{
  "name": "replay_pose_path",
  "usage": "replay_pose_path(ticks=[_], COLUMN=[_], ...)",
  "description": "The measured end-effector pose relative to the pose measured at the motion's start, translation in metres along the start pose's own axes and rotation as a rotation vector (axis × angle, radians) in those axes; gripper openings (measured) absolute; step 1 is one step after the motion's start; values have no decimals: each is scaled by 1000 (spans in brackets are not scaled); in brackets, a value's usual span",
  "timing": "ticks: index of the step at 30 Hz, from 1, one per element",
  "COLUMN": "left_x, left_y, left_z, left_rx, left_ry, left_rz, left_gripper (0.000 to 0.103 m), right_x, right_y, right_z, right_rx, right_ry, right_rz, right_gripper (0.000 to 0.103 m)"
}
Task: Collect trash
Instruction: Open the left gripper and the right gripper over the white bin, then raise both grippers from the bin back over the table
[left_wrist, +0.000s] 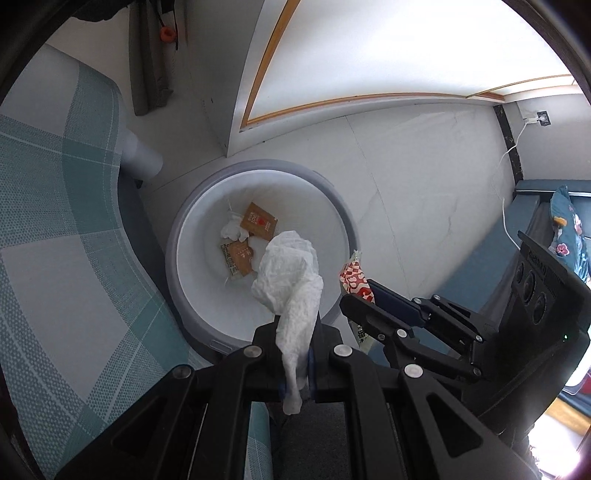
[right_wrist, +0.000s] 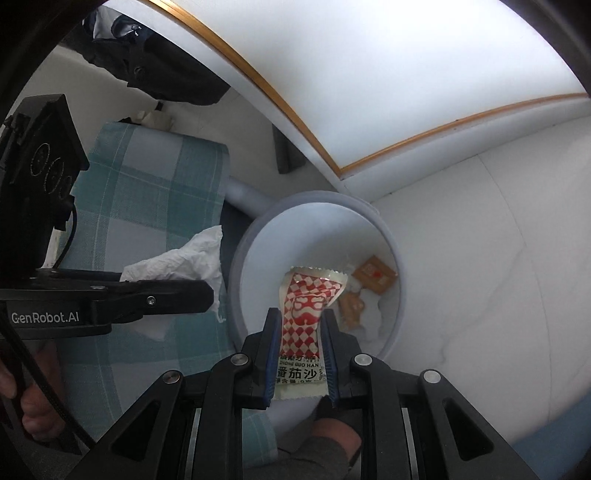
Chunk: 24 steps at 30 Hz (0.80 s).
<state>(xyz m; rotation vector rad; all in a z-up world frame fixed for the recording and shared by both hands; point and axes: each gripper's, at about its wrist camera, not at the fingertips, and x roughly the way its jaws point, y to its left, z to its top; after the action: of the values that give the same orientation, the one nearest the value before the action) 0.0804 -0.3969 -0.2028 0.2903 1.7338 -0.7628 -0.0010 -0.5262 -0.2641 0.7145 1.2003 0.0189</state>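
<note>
My left gripper (left_wrist: 295, 332) is shut on a crumpled white tissue (left_wrist: 291, 280) and holds it above the near rim of a round grey trash bin (left_wrist: 192, 221). My right gripper (right_wrist: 300, 325) is shut on a red-and-white checkered ketchup sachet (right_wrist: 306, 299) and holds it over the bin (right_wrist: 242, 243). The bin's white inside holds brown packets (left_wrist: 258, 221) and a small tissue wad (left_wrist: 232, 230). In the left wrist view the right gripper (left_wrist: 360, 295) is at the bin's right edge. In the right wrist view the left gripper (right_wrist: 207, 291) with the tissue (right_wrist: 184, 262) is left of the bin.
A teal-and-grey checkered cushion (left_wrist: 55, 221) lies left of the bin. A white cabinet with a gold-trimmed edge (left_wrist: 351, 55) stands behind it on the pale floor. A blue sofa with a flowered pillow (left_wrist: 565, 229) is at the right, with a white cable (left_wrist: 506, 184).
</note>
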Motion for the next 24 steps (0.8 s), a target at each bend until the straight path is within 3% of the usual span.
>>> replay_pose_path(ticks=[11,18,24], left_x=[13,14,14], left_y=[0,-1,-6], left_z=[6,9,7], left_rx=[-8,-16,13], left_ry=[64,58,55], left_rz=[21,46,82], left_gripper=[9,51,53], right_x=[17,13,-2], right_y=[-16,-24,-33], right_z=[-4,-11,-18], right_rx=[71,94,117], right_ry=[45,47,20], right_rz=[9,6,-7], right_gripper=[22,23,28])
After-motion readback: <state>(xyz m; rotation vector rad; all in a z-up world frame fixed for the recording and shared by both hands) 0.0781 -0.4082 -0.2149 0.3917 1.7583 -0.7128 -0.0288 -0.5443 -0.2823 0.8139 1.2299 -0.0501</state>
